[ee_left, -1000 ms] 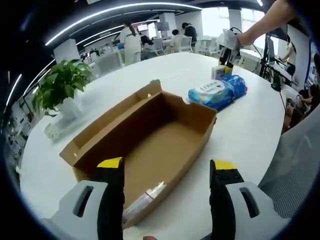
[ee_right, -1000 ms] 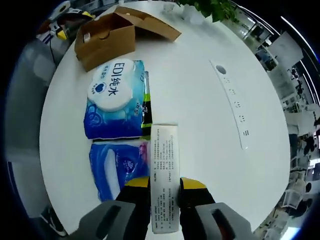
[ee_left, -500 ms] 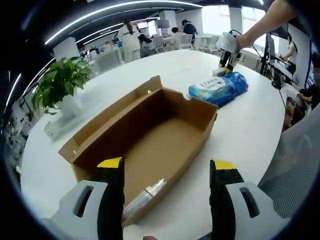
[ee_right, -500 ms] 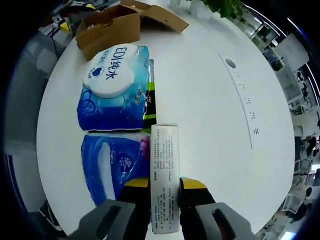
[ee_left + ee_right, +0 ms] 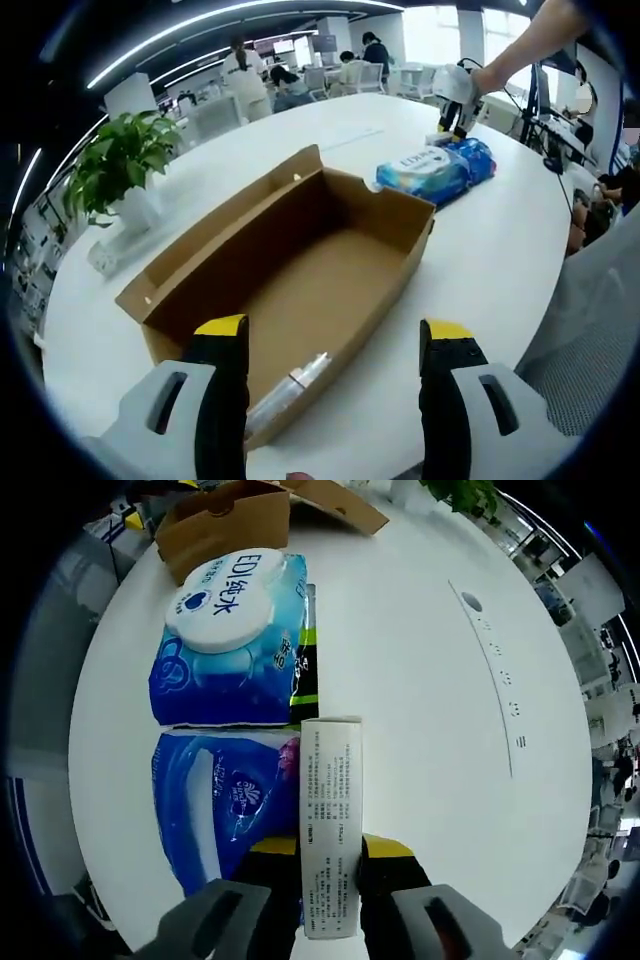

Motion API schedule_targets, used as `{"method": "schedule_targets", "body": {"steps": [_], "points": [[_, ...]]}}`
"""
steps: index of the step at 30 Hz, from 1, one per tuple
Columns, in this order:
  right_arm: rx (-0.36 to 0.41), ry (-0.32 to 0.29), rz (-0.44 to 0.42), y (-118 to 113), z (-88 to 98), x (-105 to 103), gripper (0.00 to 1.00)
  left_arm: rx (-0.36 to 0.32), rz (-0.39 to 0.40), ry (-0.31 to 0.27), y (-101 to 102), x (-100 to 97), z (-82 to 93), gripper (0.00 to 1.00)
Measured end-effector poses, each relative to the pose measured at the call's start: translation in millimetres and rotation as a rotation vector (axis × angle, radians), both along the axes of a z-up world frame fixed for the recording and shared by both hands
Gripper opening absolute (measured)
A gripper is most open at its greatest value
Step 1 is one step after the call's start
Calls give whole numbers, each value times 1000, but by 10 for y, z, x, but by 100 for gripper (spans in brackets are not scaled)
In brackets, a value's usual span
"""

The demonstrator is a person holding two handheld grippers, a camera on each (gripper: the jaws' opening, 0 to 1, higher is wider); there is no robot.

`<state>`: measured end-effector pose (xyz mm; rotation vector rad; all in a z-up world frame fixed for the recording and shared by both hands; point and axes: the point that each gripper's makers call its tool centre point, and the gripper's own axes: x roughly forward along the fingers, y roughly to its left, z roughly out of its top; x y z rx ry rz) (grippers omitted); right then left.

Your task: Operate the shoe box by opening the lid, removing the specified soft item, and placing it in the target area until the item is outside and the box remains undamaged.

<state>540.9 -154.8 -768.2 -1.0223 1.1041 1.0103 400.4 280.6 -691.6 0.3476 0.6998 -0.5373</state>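
White round table (image 5: 500, 260) carried everything; the right gripper (image 5: 330, 852) pinched a narrow printed carton (image 5: 331, 820), just beside two blue wipe packs (image 5: 235, 650); the left gripper (image 5: 335, 335) stood wide apart and empty over the open shoe box (image 5: 300, 270), a plastic-wrapped tube (image 5: 285, 390) inside.

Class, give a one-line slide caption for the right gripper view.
Right claw grips a white carton beside two blue wipe packs.
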Motion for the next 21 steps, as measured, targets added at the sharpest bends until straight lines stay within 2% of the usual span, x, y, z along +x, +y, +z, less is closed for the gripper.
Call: {"method": "schedule_targets", "body": {"steps": [7, 14, 21], "points": [[-23, -17, -1, -41, 46, -40, 22, -3, 3, 5, 0, -9, -5, 68], [-12, -83, -52, -113, 267, 2, 28, -5, -7, 9, -36, -18, -17, 68], [41, -123, -166, -228, 444, -45, 27, -13, -27, 9, -100, -38, -7, 68]]}}
